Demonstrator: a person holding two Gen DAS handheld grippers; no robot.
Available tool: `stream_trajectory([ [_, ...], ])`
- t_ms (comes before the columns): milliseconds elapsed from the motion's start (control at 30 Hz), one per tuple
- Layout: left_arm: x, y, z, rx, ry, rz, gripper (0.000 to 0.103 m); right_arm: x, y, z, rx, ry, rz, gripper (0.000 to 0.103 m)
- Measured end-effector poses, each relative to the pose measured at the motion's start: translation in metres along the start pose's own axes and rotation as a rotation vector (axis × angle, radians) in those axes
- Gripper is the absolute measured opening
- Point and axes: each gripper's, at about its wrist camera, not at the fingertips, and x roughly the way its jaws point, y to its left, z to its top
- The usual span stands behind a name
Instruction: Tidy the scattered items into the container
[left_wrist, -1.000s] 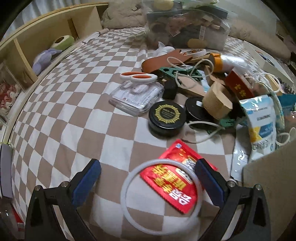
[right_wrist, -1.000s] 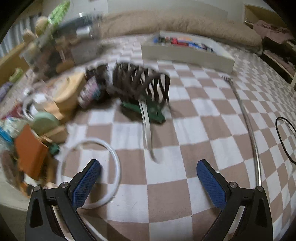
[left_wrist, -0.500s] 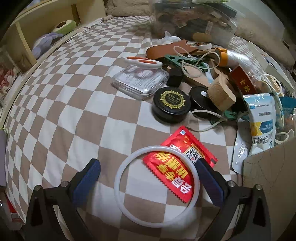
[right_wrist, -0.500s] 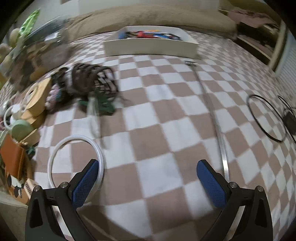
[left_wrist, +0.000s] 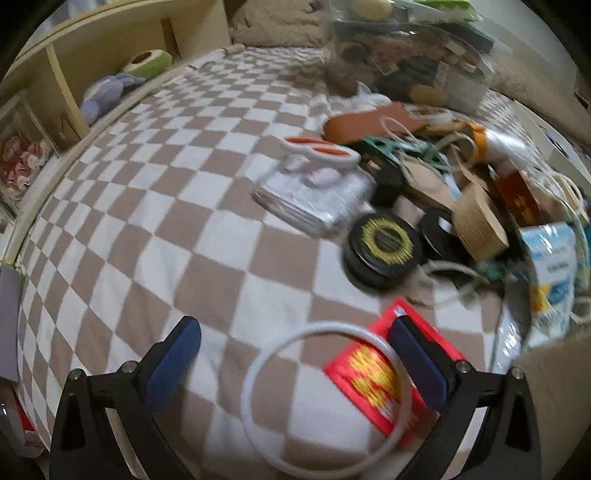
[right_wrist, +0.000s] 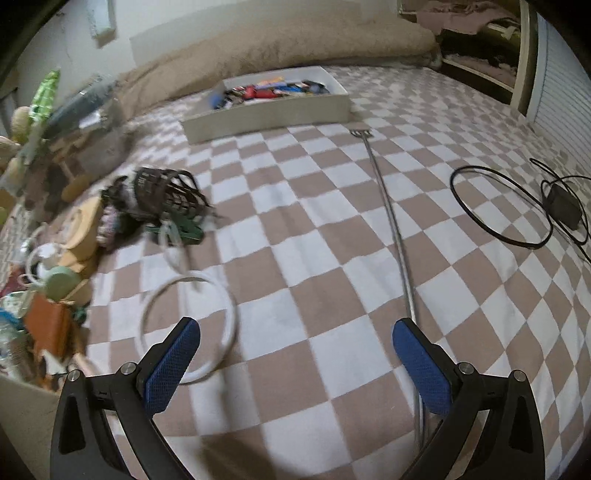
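A white ring (left_wrist: 258, 369) lies on the checkered bedspread, partly over a red packet (left_wrist: 373, 373). My left gripper (left_wrist: 295, 363) hangs open just above them, its right pad over the packet's edge. Beyond lies a heap: a black round tin (left_wrist: 382, 245), a clear plastic case (left_wrist: 314, 192) with orange-handled scissors (left_wrist: 319, 149), a blue-white pouch (left_wrist: 552, 262). In the right wrist view my right gripper (right_wrist: 295, 360) is open over bare bedspread, with another white ring (right_wrist: 188, 325) by its left pad and a long metal rod (right_wrist: 395, 236) under its right pad. A white tray (right_wrist: 266, 114) of items sits far back.
A beige box edge (left_wrist: 554, 406) stands at my left gripper's right. A black muzzle (right_wrist: 166, 192) and green clip (right_wrist: 181, 230) lie left of centre. A black ring (right_wrist: 498, 203) and a charger (right_wrist: 561, 203) lie at far right. Wooden shelves (left_wrist: 74, 92) run along the bed's left side.
The left gripper has shifted left, so the ring and packet now sit toward its right pad. The right gripper has swung left and back, bringing its white ring nearer the left pad.
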Motion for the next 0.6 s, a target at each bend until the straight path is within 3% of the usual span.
stream_trajectory([
  [100,0.004,0.006,0.006,-0.028,-0.009,0.011,0.102,-0.001,0.017,0.002,-0.031,-0.013,0.042,0.103],
  [300,-0.010,0.009,0.001,-0.081,-0.024,-0.102,0.103,0.010,0.059,0.004,-0.118,0.003,0.108,0.103],
  [467,-0.015,-0.002,-0.010,-0.064,0.030,-0.118,0.103,0.024,0.080,-0.002,-0.211,0.048,0.011,0.103],
  [600,-0.011,-0.012,-0.011,-0.028,0.048,-0.077,0.103,0.034,0.076,-0.005,-0.214,0.095,0.003,0.103],
])
